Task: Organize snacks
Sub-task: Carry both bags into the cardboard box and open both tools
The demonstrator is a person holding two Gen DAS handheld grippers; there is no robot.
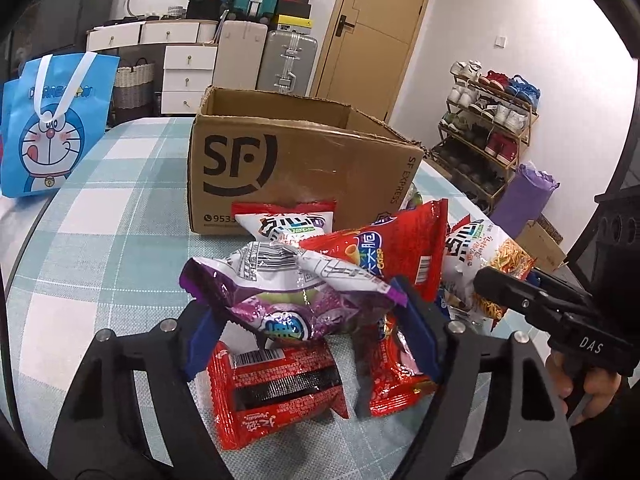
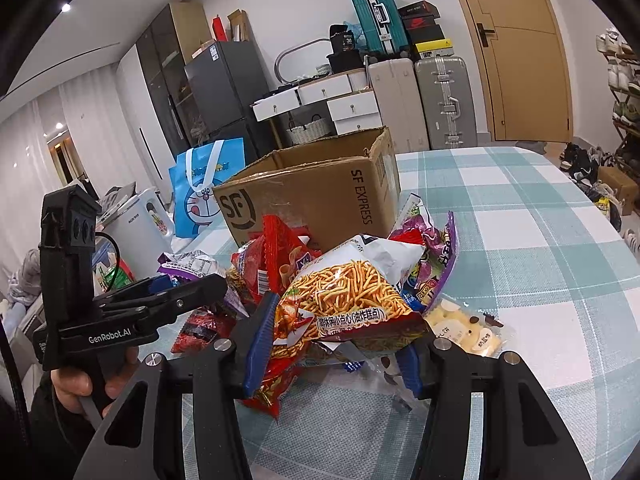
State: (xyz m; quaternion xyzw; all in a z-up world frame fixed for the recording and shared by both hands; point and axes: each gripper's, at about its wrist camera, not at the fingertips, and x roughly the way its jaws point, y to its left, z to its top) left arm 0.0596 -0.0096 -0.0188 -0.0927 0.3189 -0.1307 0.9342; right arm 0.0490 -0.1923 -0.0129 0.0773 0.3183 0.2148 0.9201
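Observation:
A pile of snack bags lies on the checked tablecloth in front of an open SF cardboard box [image 1: 280, 168], which also shows in the right wrist view [image 2: 316, 196]. My left gripper [image 1: 308, 332] has its blue pads on both sides of a purple snack bag [image 1: 288, 300] and holds it above a red packet [image 1: 276, 392]. My right gripper [image 2: 336, 344] has its pads on both sides of a white and orange noodle snack bag [image 2: 348, 300]. A big red bag [image 1: 384, 248] leans on the pile. A pale biscuit pack [image 2: 464, 328] lies to the right.
A blue Doraemon bag [image 1: 52, 128] stands left of the box. A white appliance [image 2: 136, 228] stands beyond the table's left edge. Suitcases, drawers, a door and a shoe rack [image 1: 488, 128] are behind. The checked tablecloth [image 2: 540, 248] stretches to the right.

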